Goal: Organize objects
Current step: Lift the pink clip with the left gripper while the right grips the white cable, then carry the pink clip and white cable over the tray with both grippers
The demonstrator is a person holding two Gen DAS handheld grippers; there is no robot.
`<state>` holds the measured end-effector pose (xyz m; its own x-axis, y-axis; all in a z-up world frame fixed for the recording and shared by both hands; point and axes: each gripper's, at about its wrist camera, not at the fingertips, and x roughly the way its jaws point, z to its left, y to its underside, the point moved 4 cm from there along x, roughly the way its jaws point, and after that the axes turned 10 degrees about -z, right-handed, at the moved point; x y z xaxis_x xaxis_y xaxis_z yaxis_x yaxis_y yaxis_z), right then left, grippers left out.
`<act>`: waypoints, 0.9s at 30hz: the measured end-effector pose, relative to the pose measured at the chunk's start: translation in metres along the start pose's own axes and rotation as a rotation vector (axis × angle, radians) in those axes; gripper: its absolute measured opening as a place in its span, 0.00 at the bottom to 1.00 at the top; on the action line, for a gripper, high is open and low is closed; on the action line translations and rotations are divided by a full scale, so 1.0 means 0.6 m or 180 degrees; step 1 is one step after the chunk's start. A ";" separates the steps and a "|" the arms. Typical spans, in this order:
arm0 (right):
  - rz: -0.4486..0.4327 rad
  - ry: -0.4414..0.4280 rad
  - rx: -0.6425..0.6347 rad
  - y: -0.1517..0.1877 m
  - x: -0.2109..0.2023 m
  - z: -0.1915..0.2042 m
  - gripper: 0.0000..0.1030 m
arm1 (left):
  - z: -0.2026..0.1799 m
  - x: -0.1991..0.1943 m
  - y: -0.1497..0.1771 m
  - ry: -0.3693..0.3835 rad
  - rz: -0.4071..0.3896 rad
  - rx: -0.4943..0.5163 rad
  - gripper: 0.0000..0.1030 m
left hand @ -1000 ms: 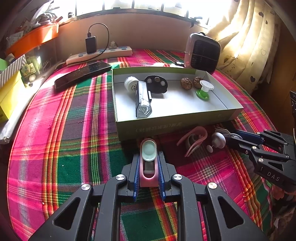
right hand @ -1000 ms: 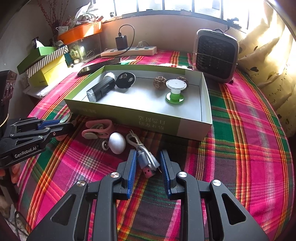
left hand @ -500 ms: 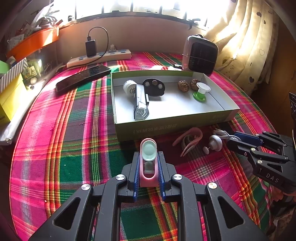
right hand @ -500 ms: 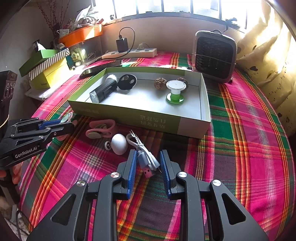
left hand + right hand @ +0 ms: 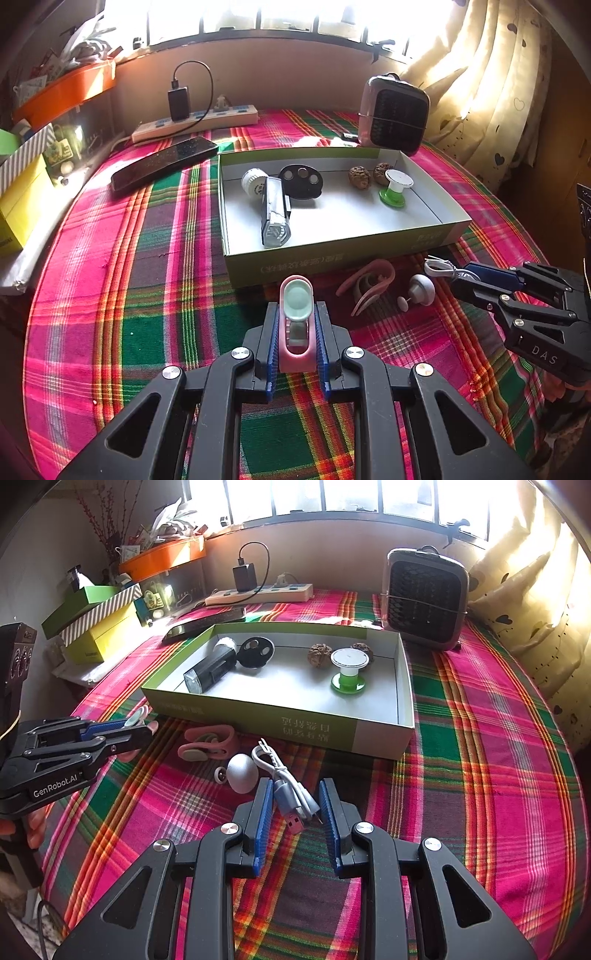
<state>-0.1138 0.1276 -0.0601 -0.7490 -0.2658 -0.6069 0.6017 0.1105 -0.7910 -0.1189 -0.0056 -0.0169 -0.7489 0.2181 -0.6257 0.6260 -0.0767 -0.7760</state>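
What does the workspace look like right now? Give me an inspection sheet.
Surface: plaid cloth covering the table.
Job's things: box holds flashlight, spool, two walnuts; pink clip, white knob lie outside.
Clutter: heater, remote.
Grippers: left gripper shut on pink holder; right gripper open around USB cable.
Cables: power strip with charger.
Surroundings: window, curtain, stacked boxes.

A home room — heart-print curtain point(image 5: 491, 85), plaid tablecloth point(image 5: 122, 258), small heater point(image 5: 424, 594).
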 end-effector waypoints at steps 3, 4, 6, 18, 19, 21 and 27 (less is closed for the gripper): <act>-0.0015 -0.0018 0.0001 -0.002 -0.004 0.001 0.26 | -0.001 -0.001 -0.001 0.0009 -0.0003 0.0004 0.15; -0.0027 -0.0020 -0.0002 -0.004 -0.006 0.002 0.26 | -0.001 -0.002 -0.002 0.0009 -0.0004 0.0000 0.15; -0.0053 -0.0043 0.0002 -0.008 -0.010 0.003 0.26 | -0.002 -0.005 -0.006 0.0015 -0.0024 0.0014 0.15; -0.0158 -0.0070 -0.0004 -0.032 -0.017 0.005 0.26 | -0.005 -0.012 -0.030 0.0075 -0.0096 0.0012 0.15; -0.0166 -0.0068 -0.0004 -0.033 -0.019 0.005 0.26 | -0.005 -0.012 -0.032 0.0076 -0.0099 0.0015 0.15; -0.0179 -0.0065 -0.0004 -0.036 -0.019 0.004 0.26 | -0.007 -0.011 -0.034 0.0077 -0.0102 0.0033 0.15; -0.0201 -0.0057 0.0013 -0.044 -0.015 0.001 0.26 | -0.010 -0.007 -0.040 0.0084 -0.0112 0.0053 0.15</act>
<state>-0.1228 0.1265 -0.0335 -0.7804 -0.2893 -0.5543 0.5546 0.0891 -0.8273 -0.1295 0.0014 0.0050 -0.7642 0.2465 -0.5960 0.5956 -0.0847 -0.7988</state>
